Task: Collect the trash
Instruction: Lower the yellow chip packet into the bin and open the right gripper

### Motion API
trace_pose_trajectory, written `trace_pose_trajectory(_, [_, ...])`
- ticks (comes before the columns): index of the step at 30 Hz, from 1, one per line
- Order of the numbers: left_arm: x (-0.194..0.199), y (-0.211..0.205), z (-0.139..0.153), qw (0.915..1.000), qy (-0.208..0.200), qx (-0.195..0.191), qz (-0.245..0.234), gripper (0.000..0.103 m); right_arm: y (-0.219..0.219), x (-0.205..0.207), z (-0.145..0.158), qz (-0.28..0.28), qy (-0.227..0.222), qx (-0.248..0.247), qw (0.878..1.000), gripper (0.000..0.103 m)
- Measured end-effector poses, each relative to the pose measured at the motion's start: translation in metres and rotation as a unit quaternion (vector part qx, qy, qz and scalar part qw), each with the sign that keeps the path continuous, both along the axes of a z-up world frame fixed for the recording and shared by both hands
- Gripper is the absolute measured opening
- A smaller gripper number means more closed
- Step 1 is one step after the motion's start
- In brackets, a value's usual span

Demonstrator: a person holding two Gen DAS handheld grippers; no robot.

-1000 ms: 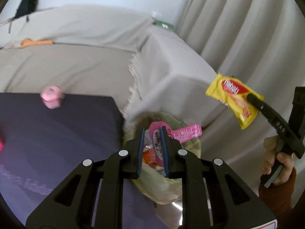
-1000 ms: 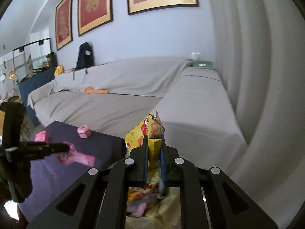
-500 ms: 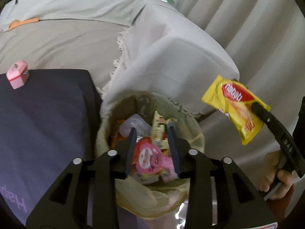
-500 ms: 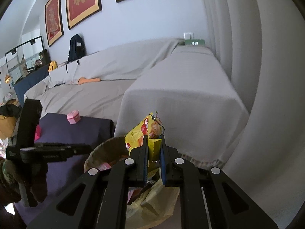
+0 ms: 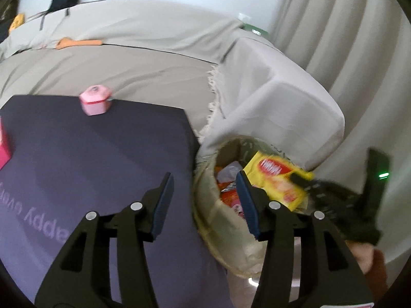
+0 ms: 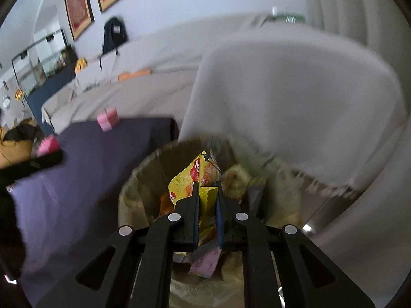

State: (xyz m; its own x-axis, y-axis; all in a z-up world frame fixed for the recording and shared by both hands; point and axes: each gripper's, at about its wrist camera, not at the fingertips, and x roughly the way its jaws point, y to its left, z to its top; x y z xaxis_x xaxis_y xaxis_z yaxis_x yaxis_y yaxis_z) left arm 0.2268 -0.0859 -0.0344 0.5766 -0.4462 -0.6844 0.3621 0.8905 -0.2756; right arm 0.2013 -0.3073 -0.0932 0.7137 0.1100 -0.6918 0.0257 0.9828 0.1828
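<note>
Clamping a yellow snack packet [image 6: 203, 179] between its pads, the right gripper [image 6: 207, 215] holds it over the lined trash bin [image 6: 133, 192] (already full of wrappers). The left gripper [image 5: 204, 202] is opening with nothing between its jaws, above the bin's rim beside the dark purple table [image 5: 90, 159].

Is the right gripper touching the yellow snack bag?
Touching. In the right wrist view the right gripper has both blue pads pressed flat on the yellow snack bag, with no gap either side, above the trash bin.
</note>
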Motion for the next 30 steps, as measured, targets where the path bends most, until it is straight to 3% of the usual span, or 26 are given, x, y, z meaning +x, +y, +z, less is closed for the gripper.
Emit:
trace_pose_trajectory(6, [-0.018, 0.024, 0.002, 0.9995, -0.018, 0.007, 0.024, 0.054, 0.019, 0.014, -0.041, 0.012, 0.059, -0.013, 0.998, 0.012])
trace_pose_trajectory(10, [-0.029, 0.033, -0.001, 0.9991, -0.017, 0.01, 0.038, 0.062, 0.028, 0.011, -0.043, 0.017, 0.06, -0.016, 0.998, 0.013])
trace_pose_trajectory(12, [-0.034, 0.037, -0.003, 0.9988, -0.014, 0.008, 0.046, 0.062, 0.03, 0.008, -0.039, 0.015, 0.053, -0.012, 0.998, 0.016])
trace_pose_trajectory(15, [-0.044, 0.042, -0.001, 0.9979, -0.025, 0.012, 0.058, 0.064, 0.03, 0.0, -0.032, 0.009, 0.04, -0.012, 0.999, 0.041])
trace_pose_trajectory(16, [-0.048, 0.044, 0.0, 0.9976, -0.031, 0.014, 0.06, 0.067, 0.029, -0.004, -0.029, 0.007, 0.034, -0.01, 0.999, 0.044])
trace_pose_trajectory(18, [-0.059, 0.045, 0.004, 0.9969, -0.044, 0.021, 0.062, 0.07, 0.027, -0.014, -0.023, 0.001, 0.023, -0.002, 1.0, 0.044])
trace_pose_trajectory(20, [-0.069, 0.047, 0.007, 0.996, -0.054, 0.029, 0.064, 0.082, 0.026, -0.024, -0.014, -0.007, 0.011, -0.002, 1.0, 0.044])
trace_pose_trajectory(22, [-0.083, 0.049, 0.012, 0.9951, -0.066, 0.036, 0.064, 0.085, 0.028, -0.039, -0.002, -0.012, -0.006, -0.009, 1.0, 0.044])
trace_pose_trajectory(26, [-0.118, 0.049, 0.024, 0.9913, -0.098, 0.059, 0.066, 0.087, 0.039, -0.078, 0.024, -0.023, -0.035, -0.018, 0.999, 0.045])
trace_pose_trajectory(30, [-0.146, 0.049, 0.029, 0.9888, -0.105, 0.076, 0.074, 0.087, 0.054, -0.116, 0.041, -0.033, -0.054, -0.018, 0.998, 0.055])
